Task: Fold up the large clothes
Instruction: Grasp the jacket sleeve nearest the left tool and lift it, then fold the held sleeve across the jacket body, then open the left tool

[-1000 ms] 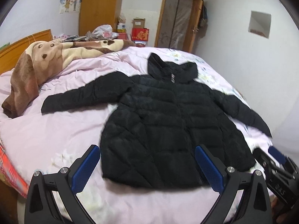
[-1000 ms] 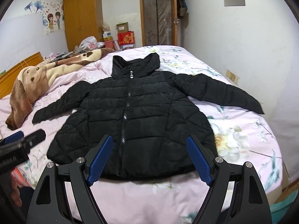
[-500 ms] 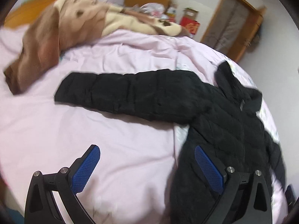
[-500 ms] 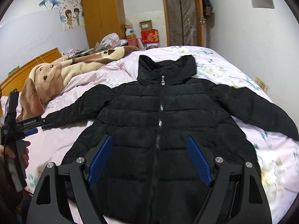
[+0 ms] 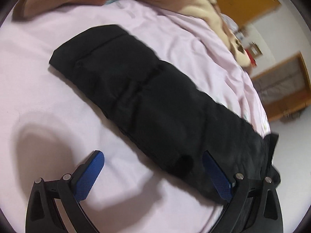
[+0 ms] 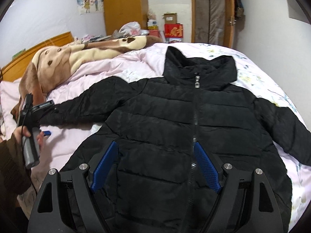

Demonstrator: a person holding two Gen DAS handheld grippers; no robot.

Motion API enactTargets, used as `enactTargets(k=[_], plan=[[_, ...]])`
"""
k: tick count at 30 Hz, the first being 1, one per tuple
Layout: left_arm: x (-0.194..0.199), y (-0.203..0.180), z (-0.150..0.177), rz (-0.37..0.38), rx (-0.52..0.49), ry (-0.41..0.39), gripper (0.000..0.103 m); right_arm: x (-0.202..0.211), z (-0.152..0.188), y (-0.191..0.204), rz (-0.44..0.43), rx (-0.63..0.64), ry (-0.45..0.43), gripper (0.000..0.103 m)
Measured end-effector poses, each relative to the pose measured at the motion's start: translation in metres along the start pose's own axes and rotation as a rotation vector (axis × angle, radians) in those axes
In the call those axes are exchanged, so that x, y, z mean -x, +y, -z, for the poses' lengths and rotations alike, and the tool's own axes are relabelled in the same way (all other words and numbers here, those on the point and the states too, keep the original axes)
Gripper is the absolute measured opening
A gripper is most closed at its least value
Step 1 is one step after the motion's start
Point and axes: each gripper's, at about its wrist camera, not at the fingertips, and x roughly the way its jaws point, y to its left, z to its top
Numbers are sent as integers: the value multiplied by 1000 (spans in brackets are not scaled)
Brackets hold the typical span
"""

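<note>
1. Jacket point(image 6: 194, 120): the black puffer lay face up and zipped on the pink quilt point(image 6: 136, 62), collar toward the far wall, both sleeves spread out to the sides.
2. Its left-hand sleeve point(image 5: 147, 101) stretched flat across the quilt toward the brown blanket point(image 6: 73, 58), cuff end square and unwrinkled. That sleeve was my step in hand, as I judged it.
3. My left gripper point(image 5: 153, 176) hung low over the sleeve with its blue pads wide apart, holding nothing; the right-hand pad sat just over the sleeve's near edge, the other over bare quilt.
4. To do it well, I reckoned I should straddle that near edge closer to the cuff, pinch both padded layers together, then carry the sleeve across the chest without dragging the body askew.
5. Puffer fill is slippery and springy, so a shallow bite could let go; a deep one looked safer.
6. My right gripper point(image 6: 155, 167) hovered over the lower front beside the zip point(image 6: 195, 128), pads also apart and empty. I judged it well placed to pin the body down during the fold.
7. The far sleeve point(image 6: 287, 128) lay untouched, near the quilt's right side.
</note>
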Motion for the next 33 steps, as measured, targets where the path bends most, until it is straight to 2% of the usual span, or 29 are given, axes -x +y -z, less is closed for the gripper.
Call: enactTargets(k=[8, 9, 10, 12, 13, 14, 16, 19, 21, 27, 33], plan=[[-27, 3, -27, 28, 92, -50, 99, -20, -3, 9, -18, 12, 6, 81], [-27, 1, -28, 34, 98, -46, 90, -22, -4, 10, -19, 11, 10, 81], [-28, -1, -30, 55, 104, -37, 76, -24, -4, 10, -22, 8, 13, 81], [-25, -9, -30, 27, 91, -33, 64, -26, -4, 9, -20, 3, 14, 81], [-22, -14, -30, 8, 72, -40, 54, -26, -5, 9, -18, 2, 14, 81], [-16, -20, -28, -4, 46, -58, 49, -27, -6, 9, -18, 1, 15, 81], [-6, -33, -28, -9, -4, -89, 29, -26, -6, 8, -19, 0, 12, 81], [15, -63, -25, -40, -99, -150, 21, -22, -9, 3, -16, -12, 1, 81], [29, -85, -20, -53, -176, -197, 19, -18, -12, -3, -5, -25, -8, 81], [78, -170, 14, -27, -472, -340, 19, -2, -20, -25, 14, -75, -51, 81], [99, -245, 70, 25, -717, -345, 19, 12, -24, -53, 35, -139, -82, 81]])
